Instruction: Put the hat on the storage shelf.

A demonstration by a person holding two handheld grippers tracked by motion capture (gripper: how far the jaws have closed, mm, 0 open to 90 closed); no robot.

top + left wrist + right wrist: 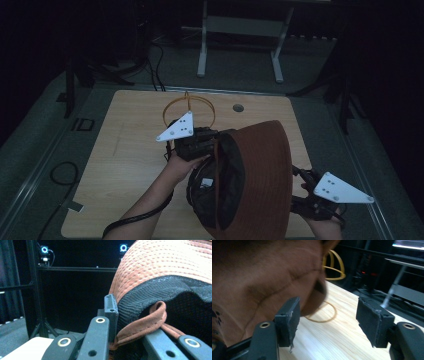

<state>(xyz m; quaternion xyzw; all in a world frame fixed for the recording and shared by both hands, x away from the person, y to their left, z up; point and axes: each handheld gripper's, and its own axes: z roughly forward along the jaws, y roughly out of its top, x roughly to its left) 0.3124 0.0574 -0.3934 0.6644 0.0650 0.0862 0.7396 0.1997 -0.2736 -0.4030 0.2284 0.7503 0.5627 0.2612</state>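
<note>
A rust-brown fabric bucket hat with a black mesh lining (pixel 260 175) fills the lower centre of the high view, held up above a light wooden tabletop (pixel 135 160) with its open underside turned toward the left of the frame. The left gripper (pixel 200 142) sits at the hat's upper left edge, just left of centre in the frame, with its grey three-cornered plate above it and the person's left hand (pixel 182 167) wrapped around it from below. In the left gripper view the jaws are nearly closed, pinching the stitched brown brim of the hat (pixel 160 277) between them; the brim's folded edge curls out at lower centre, and the crown bulges across the upper right of that frame.

The right gripper (pixel 312 192) is at the lower right of the high view, just beside the hat's right edge. In the right gripper view its jaws (pixel 329 320) stand wide apart with bare tabletop (pixel 337 340) between them; the blurred brown hat (pixel 262 277) covers the upper left of the frame and overlaps the left jaw, but whether it touches that jaw is unclear.

A yellow wire hoop stand (pixel 189 112) rests on the table at upper centre of the high view, behind the left gripper, and appears again at the top centre of the right gripper view (pixel 334 267).
</note>
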